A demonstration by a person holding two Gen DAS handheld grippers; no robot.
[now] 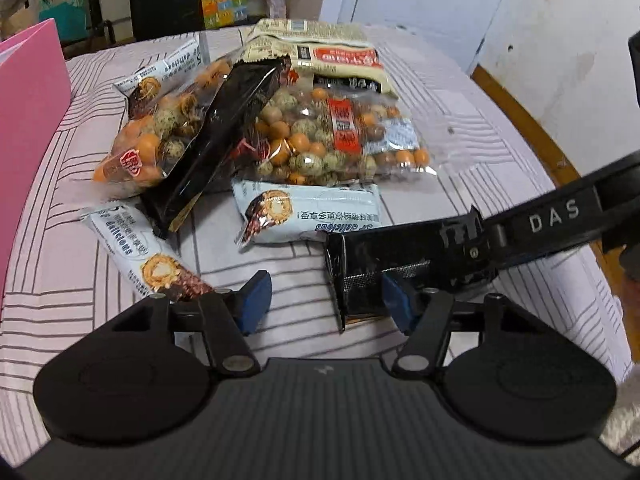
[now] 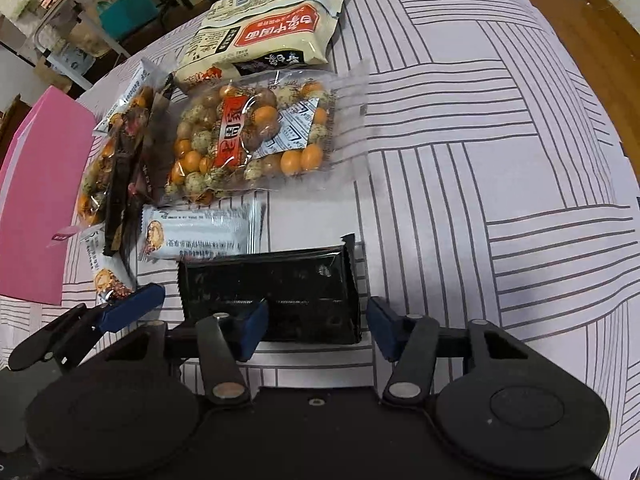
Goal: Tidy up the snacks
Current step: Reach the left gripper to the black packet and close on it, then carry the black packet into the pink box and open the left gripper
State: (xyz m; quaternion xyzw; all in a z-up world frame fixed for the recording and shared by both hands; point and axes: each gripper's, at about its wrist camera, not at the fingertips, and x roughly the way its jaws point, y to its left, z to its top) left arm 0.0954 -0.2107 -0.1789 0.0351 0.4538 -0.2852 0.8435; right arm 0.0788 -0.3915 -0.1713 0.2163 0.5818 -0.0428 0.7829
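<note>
Now — black packet [image 2: 272, 296] between right jaws | contact seemingly none

we see a table under a white cloth with dark line pattern [image 2: 480, 160]. on it lie a black packet [image 2: 276, 292] nearest, a pale blue biscuit bar [image 2: 200, 236] beyond it, a clear bag of coated nuts [image 2: 256, 136], a cream packet [image 2: 272, 36] farthest, and a pink box [image 2: 36, 200] at left.

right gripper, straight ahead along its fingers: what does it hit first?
Most likely the black foil packet, which lies across the gap of the right gripper, partly between the blue pads. Whether either pad touches it is unclear. Beyond it lies a pale blue cookie bar.
</note>
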